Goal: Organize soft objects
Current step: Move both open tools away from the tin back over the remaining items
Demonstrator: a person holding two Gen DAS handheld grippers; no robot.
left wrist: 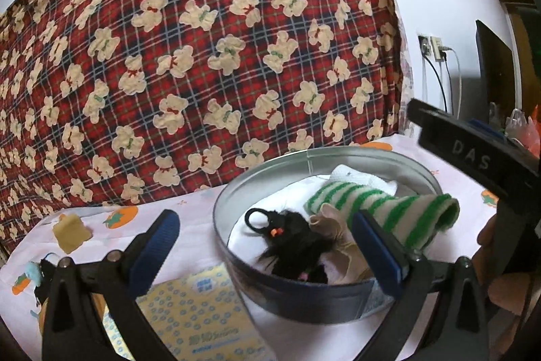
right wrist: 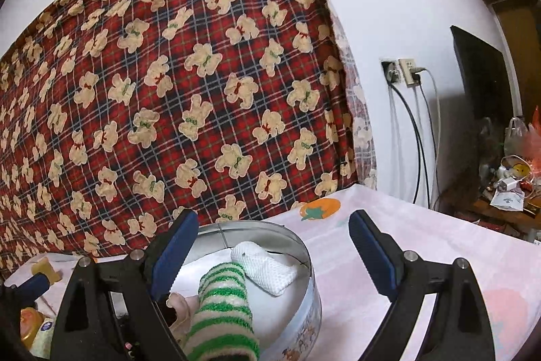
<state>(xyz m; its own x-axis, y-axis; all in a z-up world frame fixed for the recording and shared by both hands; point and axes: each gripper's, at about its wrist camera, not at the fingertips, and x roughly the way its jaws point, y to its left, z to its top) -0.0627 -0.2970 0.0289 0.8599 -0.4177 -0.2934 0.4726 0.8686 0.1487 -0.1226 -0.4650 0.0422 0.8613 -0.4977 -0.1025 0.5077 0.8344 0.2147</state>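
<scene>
The round metal tin [left wrist: 314, 154] stands on the cloth-covered surface [left wrist: 189, 225] before the teddy-bear plaid blanket [left wrist: 203, 39] and holds a green-striped sock [left wrist: 382, 208] draped over its rim, a white mesh item [right wrist: 267, 266], a black hairy item [left wrist: 297, 246] and a beige cloth [left wrist: 333, 222]. The left hand-held gripper [left wrist: 267, 242] has its jaws standing wide apart with nothing gripped, one finger outside the tin's wall and the other over its contents. The right hand-held gripper [right wrist: 274, 252] is likewise spread wide and empty, straddling the tin's far side; a tan sponge [left wrist: 71, 232] lies apart from the tin.
</scene>
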